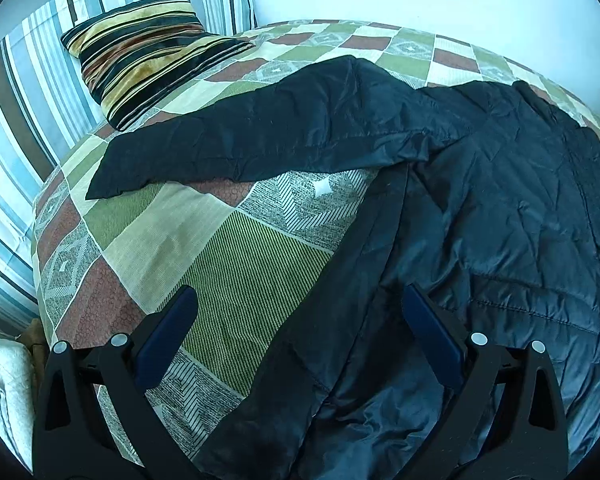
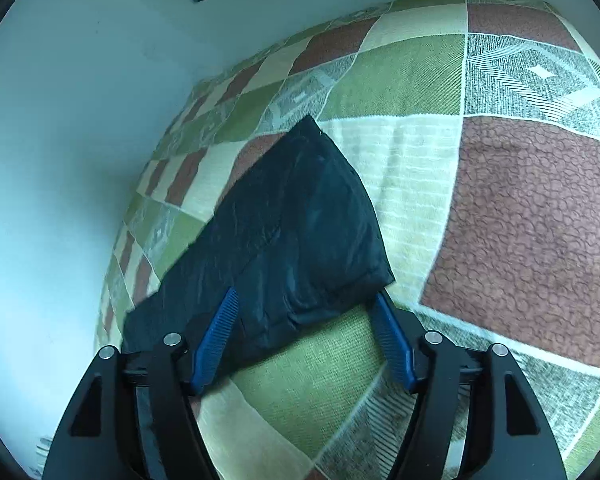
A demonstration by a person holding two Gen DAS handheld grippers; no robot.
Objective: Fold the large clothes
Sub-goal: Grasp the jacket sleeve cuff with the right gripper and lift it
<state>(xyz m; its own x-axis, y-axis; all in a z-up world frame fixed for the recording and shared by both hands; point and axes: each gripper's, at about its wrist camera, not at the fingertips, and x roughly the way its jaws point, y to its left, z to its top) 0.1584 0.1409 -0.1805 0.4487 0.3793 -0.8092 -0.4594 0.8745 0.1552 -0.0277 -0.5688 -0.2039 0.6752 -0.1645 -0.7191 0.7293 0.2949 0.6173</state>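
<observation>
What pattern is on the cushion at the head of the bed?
Black, gold and rust stripes on the velvety cushion, seen best in the left wrist view.

Black claw [image 1: 300,312], blue pads [image 2: 216,344]

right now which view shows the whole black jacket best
The left wrist view: the black jacket lies spread on the patchwork bedspread, body and one sleeve visible. The right wrist view shows only one sleeve end between the open right gripper.
</observation>
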